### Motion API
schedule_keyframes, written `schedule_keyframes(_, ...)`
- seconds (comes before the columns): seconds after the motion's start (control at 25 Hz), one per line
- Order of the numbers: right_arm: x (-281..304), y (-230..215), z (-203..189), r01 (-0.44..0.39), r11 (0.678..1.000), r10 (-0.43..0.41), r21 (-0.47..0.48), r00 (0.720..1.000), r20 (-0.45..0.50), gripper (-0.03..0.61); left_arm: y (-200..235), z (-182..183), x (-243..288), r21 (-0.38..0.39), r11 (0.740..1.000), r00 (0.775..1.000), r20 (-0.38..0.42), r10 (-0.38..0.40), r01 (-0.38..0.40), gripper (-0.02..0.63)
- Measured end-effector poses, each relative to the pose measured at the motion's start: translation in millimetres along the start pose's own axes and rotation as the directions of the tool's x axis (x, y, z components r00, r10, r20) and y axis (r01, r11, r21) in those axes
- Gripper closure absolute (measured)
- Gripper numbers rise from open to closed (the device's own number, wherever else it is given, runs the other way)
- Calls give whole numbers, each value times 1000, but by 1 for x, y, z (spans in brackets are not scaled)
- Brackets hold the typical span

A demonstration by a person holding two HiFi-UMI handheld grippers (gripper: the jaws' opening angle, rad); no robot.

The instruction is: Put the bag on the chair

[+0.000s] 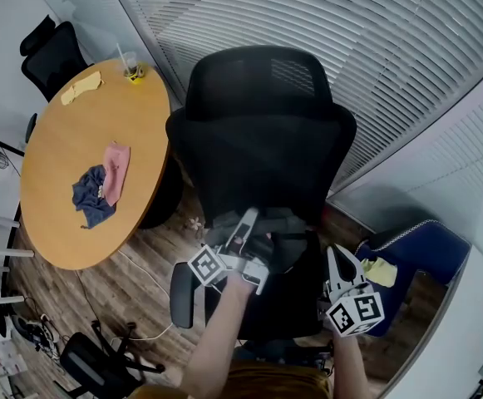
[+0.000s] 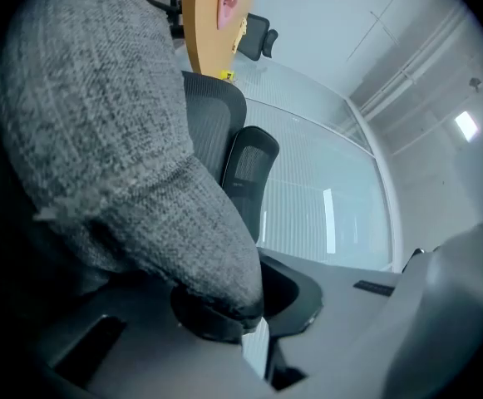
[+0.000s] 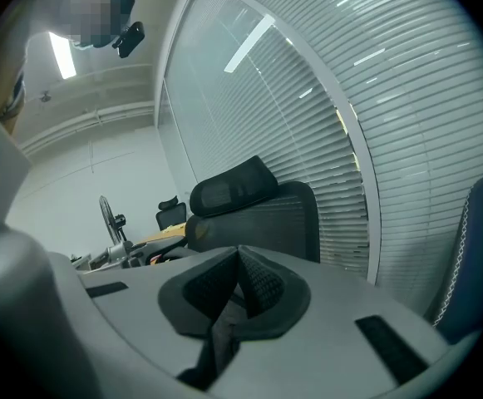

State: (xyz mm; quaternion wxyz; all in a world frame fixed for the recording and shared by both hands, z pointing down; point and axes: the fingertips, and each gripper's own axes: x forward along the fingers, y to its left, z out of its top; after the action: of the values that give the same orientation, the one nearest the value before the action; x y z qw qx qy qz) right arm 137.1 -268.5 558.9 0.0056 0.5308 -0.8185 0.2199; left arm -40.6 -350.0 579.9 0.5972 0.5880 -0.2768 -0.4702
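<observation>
A black office chair [image 1: 262,140] stands in front of me, its back toward the blinds. Over the chair's seat my left gripper [image 1: 245,223] is shut on a grey woven bag [image 1: 281,221]. In the left gripper view the bag [image 2: 116,140] fills the left side, its fabric pinched where the left gripper [image 2: 253,322] closes, with the chair [image 2: 249,165] behind. My right gripper [image 1: 334,258] hovers by the chair's right side, apart from the bag. In its own view the right gripper [image 3: 239,260] is shut with nothing visible between the pads, facing the chair [image 3: 249,206].
A round wooden table [image 1: 75,189] with small cloths stands to the left. At the right is a blue armchair [image 1: 424,252]. A blinds-covered glass wall [image 1: 374,48] runs behind the chair. Another black chair [image 1: 50,52] sits at the far left, and a chair base [image 1: 100,364] lies near my feet.
</observation>
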Motion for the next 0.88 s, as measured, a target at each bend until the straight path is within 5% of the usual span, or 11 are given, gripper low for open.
schedule_keyframes(0.88, 12, -21, 0, 12, 1000, -12, 27, 1000, -4, 568, 37, 35, 55, 47, 992, 991, 67, 117, -121, 591)
